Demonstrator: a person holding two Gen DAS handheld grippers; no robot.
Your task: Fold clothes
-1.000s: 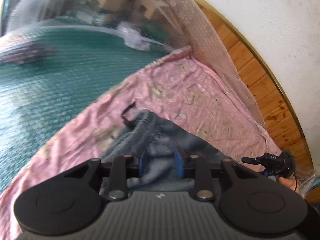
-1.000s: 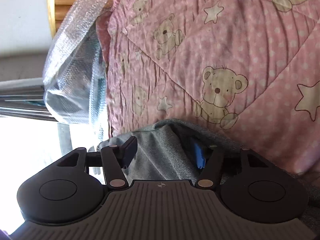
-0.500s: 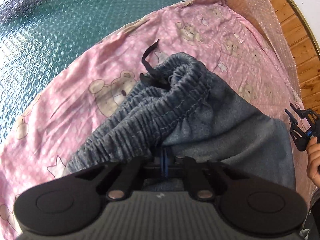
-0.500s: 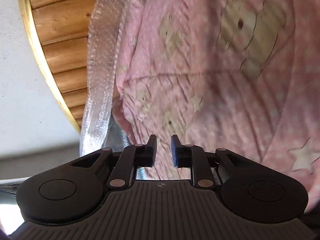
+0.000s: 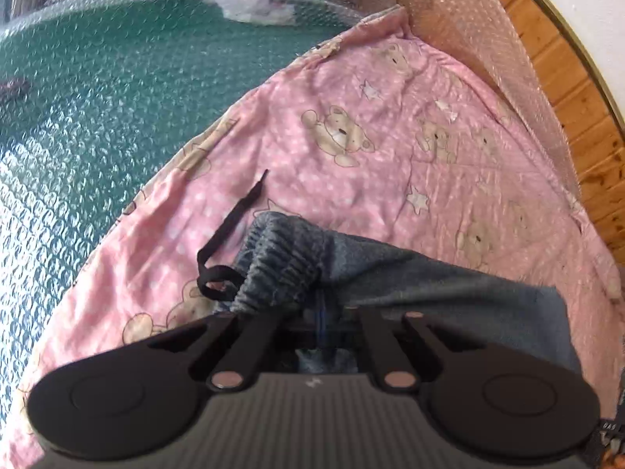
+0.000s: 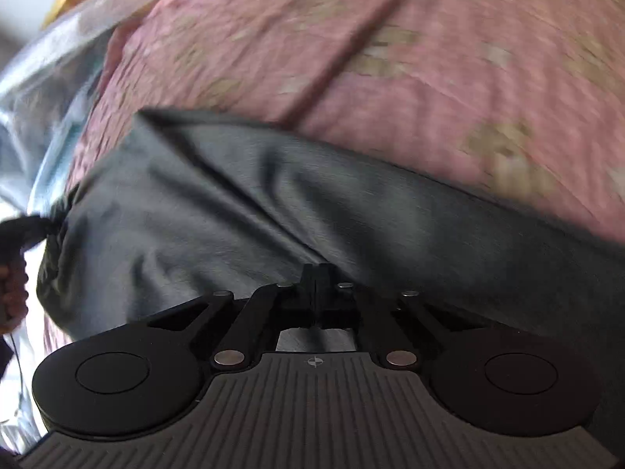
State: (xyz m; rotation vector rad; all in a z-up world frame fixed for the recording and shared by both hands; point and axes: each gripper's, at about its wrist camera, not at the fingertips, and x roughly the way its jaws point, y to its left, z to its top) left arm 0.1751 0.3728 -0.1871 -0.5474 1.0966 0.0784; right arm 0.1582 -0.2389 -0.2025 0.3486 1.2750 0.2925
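So the grey pants (image 5: 410, 273) are lying lengthwise across the pink blanket (image 5: 351, 136), near its edge. The left gripper (image 5: 320, 312) is pinching the waistband end, and the right gripper (image 6: 318, 273), pressed together, is probably clamping the leg fabric, though that view is blurry.

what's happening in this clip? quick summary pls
A person with a handheld gripper in each hand is folding grey sweatpants on a pink teddy-bear blanket. The left gripper is shut on the fabric just behind the bunched elastic waistband, whose black drawstring trails onto the blanket. The right gripper is shut on an edge of the pants farther along. The right view is motion-blurred.
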